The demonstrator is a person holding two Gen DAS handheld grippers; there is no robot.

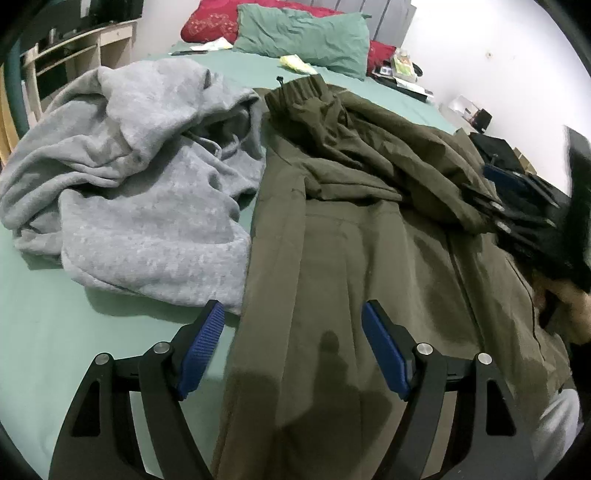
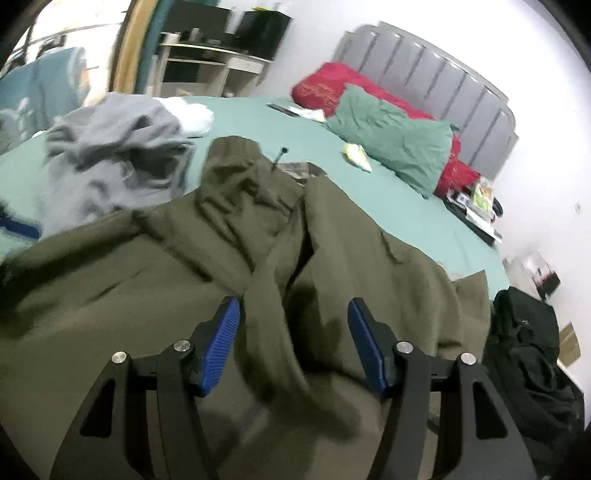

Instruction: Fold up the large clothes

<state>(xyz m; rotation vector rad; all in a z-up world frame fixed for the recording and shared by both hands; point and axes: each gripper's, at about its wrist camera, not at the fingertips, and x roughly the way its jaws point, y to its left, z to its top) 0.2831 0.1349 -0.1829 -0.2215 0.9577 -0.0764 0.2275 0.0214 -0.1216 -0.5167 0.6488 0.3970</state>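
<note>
An olive green jacket point(image 1: 369, 240) lies spread on the green bed sheet point(image 1: 55, 332), one sleeve with a ribbed cuff point(image 1: 303, 90) folded across its chest. My left gripper point(image 1: 292, 308) hovers open above the jacket's left edge, with nothing between its blue pads point(image 1: 201, 347). In the right wrist view my right gripper point(image 2: 294, 302) stands open above a rumpled sleeve fold of the jacket point(image 2: 147, 277); the pads do not press the cloth. The right gripper point(image 1: 517, 199) also shows blurred at the jacket's right side. A crumpled grey hoodie point(image 1: 140, 166) lies left of the jacket.
A green pillow point(image 1: 306, 37) and a red pillow point(image 1: 214, 18) sit at the headboard, with small items by them. A wooden shelf unit point(image 1: 74, 48) stands beyond the bed's left. A black bag point(image 2: 528, 350) sits off the bed's right edge.
</note>
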